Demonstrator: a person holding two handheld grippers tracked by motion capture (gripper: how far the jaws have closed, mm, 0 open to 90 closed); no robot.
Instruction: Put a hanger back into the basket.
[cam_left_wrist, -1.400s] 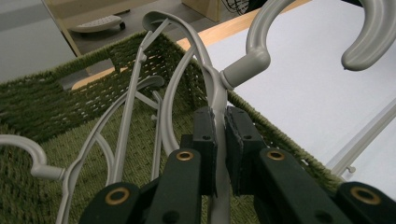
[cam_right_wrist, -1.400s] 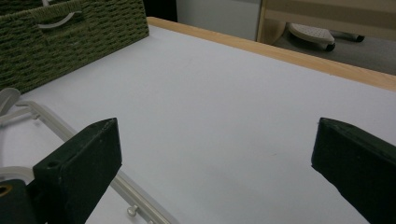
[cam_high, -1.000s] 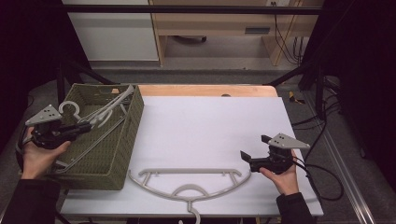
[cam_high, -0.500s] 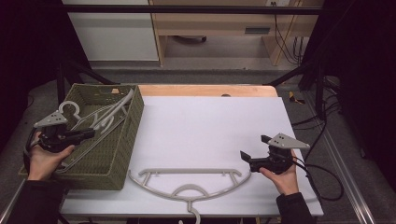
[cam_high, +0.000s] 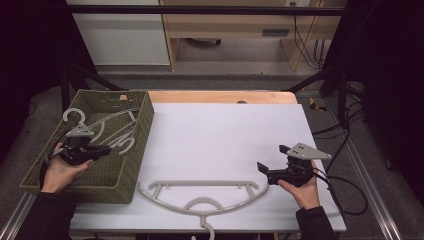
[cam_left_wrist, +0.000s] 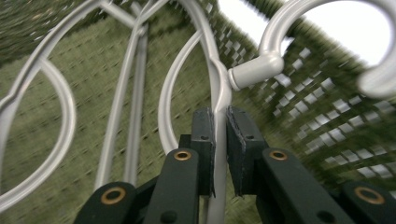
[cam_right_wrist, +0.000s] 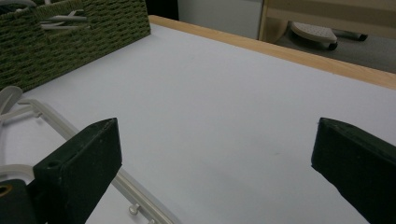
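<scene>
Green wicker basket (cam_high: 137, 145): sits at the table's left edge, on the white table top (cam_high: 225, 135); it holds grey hangers.
Your left hand (cam_high: 62, 172): comes in from the bottom left, forearm over the basket's near wall, wrist low inside the basket.
Your left gripper (cam_high: 102, 149): jaws together, clamped on the thin bar of a grey hanger (cam_high: 107, 131), just below the neck where the hook joins; the left gripper view shows both pads (cam_left_wrist: 204, 140) pressing that bar.
Grey hanger, lie: inside the basket, long axis running from the near left toward the far right wall; its hook (cam_high: 72, 116) curls at the far left, above the gripper.
Your right hand (cam_high: 302, 187): rests low at the near right of the table, gripper pointing left and level.
Your right gripper (cam_high: 263, 167): jaws wide apart, holding nothing.
White hanger (cam_high: 200, 192): flat on the table's near edge, long axis left to right, hook toward you; its right end lies just beside the right gripper's jaws.
</scene>
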